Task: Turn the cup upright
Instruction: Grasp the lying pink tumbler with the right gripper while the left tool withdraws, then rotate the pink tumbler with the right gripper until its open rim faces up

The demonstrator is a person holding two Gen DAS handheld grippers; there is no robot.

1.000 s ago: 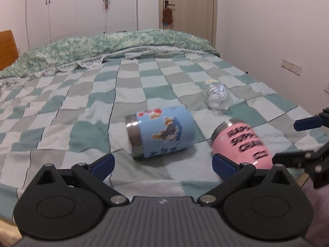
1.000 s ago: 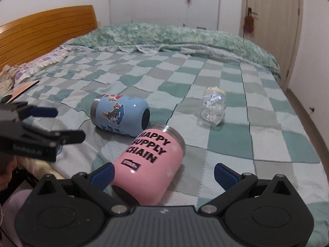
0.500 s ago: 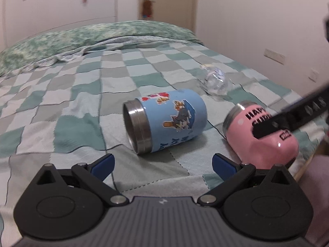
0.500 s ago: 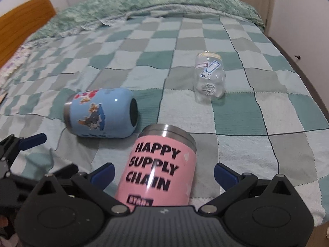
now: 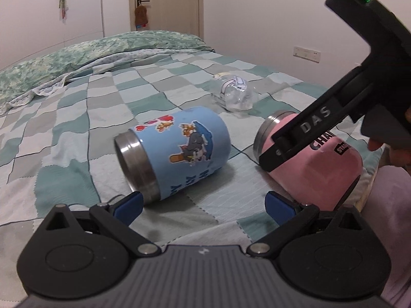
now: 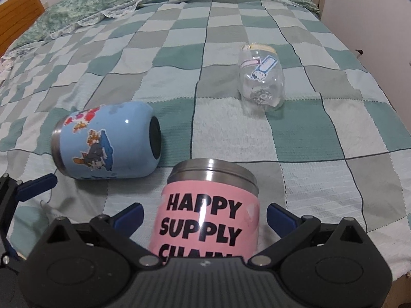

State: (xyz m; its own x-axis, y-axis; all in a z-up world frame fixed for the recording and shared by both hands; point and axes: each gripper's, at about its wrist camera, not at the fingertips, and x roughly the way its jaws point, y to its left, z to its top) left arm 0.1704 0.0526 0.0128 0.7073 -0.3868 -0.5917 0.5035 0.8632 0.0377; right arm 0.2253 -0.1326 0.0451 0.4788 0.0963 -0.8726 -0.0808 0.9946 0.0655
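Observation:
Three cups lie on their sides on the checked bedspread. The blue cartoon cup (image 5: 177,151) (image 6: 108,143) lies just ahead of my open left gripper (image 5: 203,205), its steel rim near the left fingertip. The pink "HAPPY SUPPLY CHAIN" cup (image 6: 208,213) (image 5: 316,161) lies between the open fingers of my right gripper (image 6: 204,217), steel rim pointing away; the pads stand apart from its sides. The clear plastic cup (image 6: 262,79) (image 5: 236,92) lies farther back.
The green and grey checked bedspread (image 6: 321,133) covers the bed, with a floral duvet (image 5: 77,56) bunched at the far end. A wooden headboard (image 6: 18,15) is at the left. The bed's right edge (image 6: 400,231) and a wall (image 5: 282,25) are close.
Both grippers have moved closer and lower. The right gripper has come over the pink cup, which now lies between its fingers. The left gripper has closed in on the blue cup.

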